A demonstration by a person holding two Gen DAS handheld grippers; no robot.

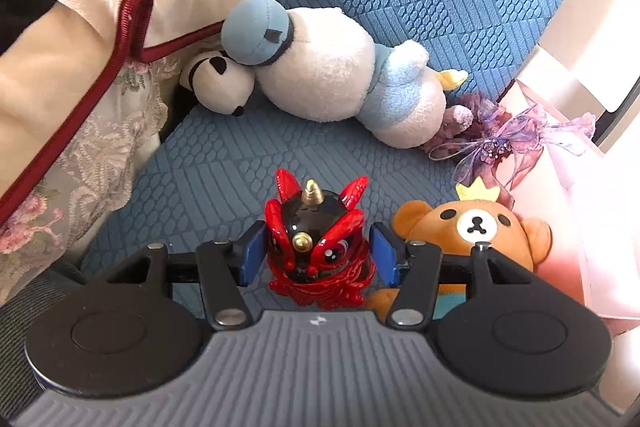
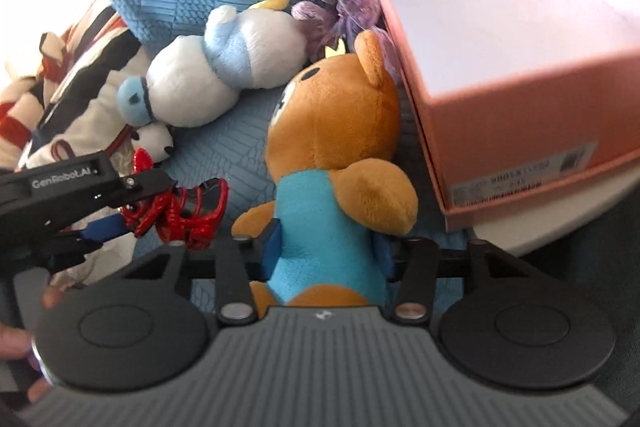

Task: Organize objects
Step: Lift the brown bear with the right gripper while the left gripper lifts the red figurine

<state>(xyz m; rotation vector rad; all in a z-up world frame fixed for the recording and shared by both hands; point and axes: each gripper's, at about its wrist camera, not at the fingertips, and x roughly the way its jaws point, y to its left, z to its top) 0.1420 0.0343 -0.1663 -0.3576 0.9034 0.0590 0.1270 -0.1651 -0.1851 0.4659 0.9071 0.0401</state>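
Note:
A glossy red and black lion figurine (image 1: 318, 251) stands on the blue seat between the blue pads of my left gripper (image 1: 318, 257); the pads touch its sides. It also shows in the right wrist view (image 2: 188, 211), held by the left gripper (image 2: 132, 215). A brown bear plush (image 2: 332, 163) in a blue shirt sits upright between the pads of my right gripper (image 2: 326, 251), which press its body. The bear also shows in the left wrist view (image 1: 480, 227), beside the figurine.
A white and blue duck plush (image 1: 340, 79) and a small panda plush (image 1: 220, 83) lie at the back of the blue sofa seat (image 1: 208, 167). A pink box (image 2: 500, 67) with a purple ribbon (image 1: 500, 139) stands right. A striped blanket (image 1: 80, 7) hangs left.

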